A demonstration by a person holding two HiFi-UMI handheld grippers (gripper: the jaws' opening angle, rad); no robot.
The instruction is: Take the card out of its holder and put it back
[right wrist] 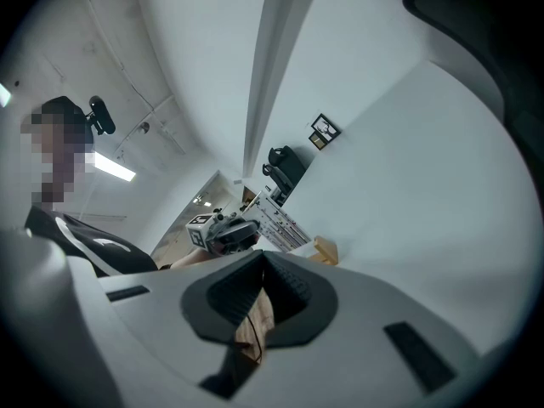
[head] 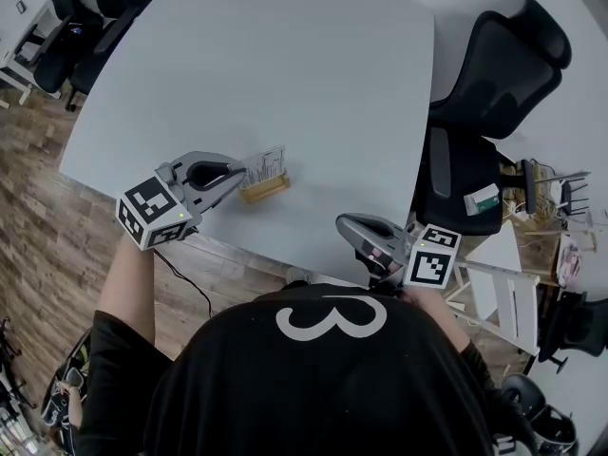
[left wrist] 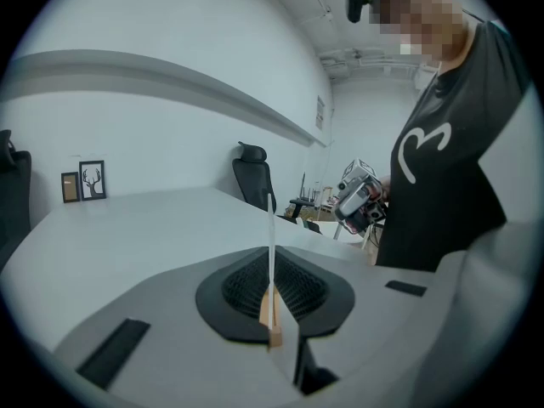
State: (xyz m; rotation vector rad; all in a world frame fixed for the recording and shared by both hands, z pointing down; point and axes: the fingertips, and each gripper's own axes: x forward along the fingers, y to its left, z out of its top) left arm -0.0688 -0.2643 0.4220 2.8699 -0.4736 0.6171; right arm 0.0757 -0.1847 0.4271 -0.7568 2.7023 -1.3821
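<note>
Head view: on the pale grey table (head: 285,84), left of centre, the left gripper (head: 237,174) pinches a white card (head: 266,166) printed with rows of dark lines. It stands upright in a small wooden holder (head: 266,190). At lower right, the right gripper (head: 347,224) has its jaws pressed together, empty.

We read the table (head: 285,65) as a smooth, matt, pale grey top, and the floor (head: 38,207) as wood-grain planks with a low sheen. The card (head: 268,163) looks like thin white printed paper or light card stock, and the holder (head: 265,190) like bare, light, unvarnished wood. On the left gripper (left wrist: 272,289) and the right gripper (right wrist: 260,300) we see matt grey plastic shells and black ribbed pads (left wrist: 297,286) with a rubbery look; the shirt (head: 313,388) is matt black cloth.
</note>
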